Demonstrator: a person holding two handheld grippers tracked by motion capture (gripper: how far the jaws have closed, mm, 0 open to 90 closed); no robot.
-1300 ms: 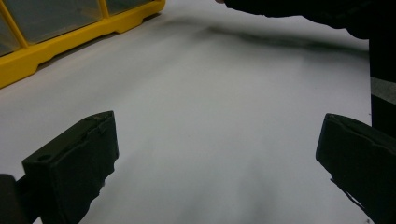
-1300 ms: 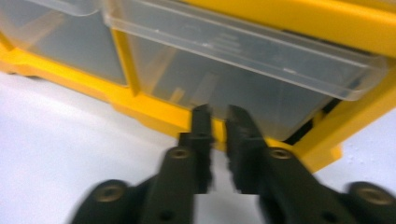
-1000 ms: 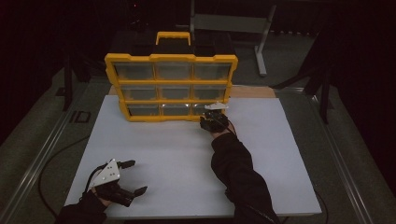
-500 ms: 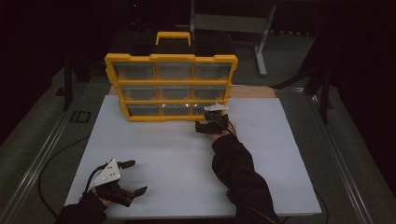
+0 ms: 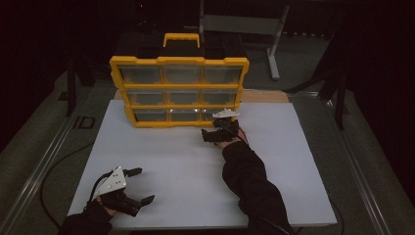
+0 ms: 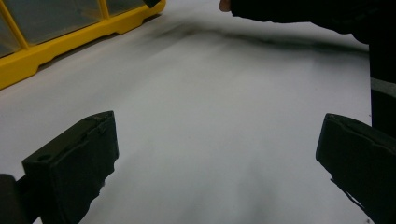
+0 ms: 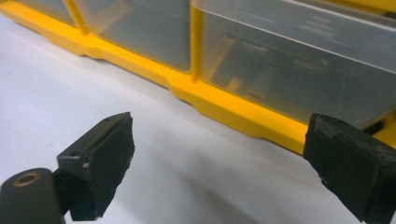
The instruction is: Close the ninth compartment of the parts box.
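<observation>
A big yellow box of drawers (image 5: pixel 179 90) stands upright at the far side of the white desk (image 5: pixel 293 161). It has three rows of clear drawers and a yellow handle on top.

The right arm, in a dark sleeve (image 5: pixel 249 181), reaches far forward across the desk. The right tool (image 5: pixel 209 135) sits low, just in front of the bottom row of drawers, near the right end of the box. In the right gripper view its two black jaws stand wide apart with nothing between them. They point at the bottom right drawer (image 7: pixel 299 65), which is closed. The jaws are close to the drawer but do not touch it.

The left tool (image 5: pixel 140 185) is near the front left corner of the desk, well apart from the box. The left hand (image 5: pixel 105 200) holds it low over the desk. Its jaws are spread wide too and hold nothing. In the left gripper view the jaws point across the bare desk toward the right sleeve.
</observation>
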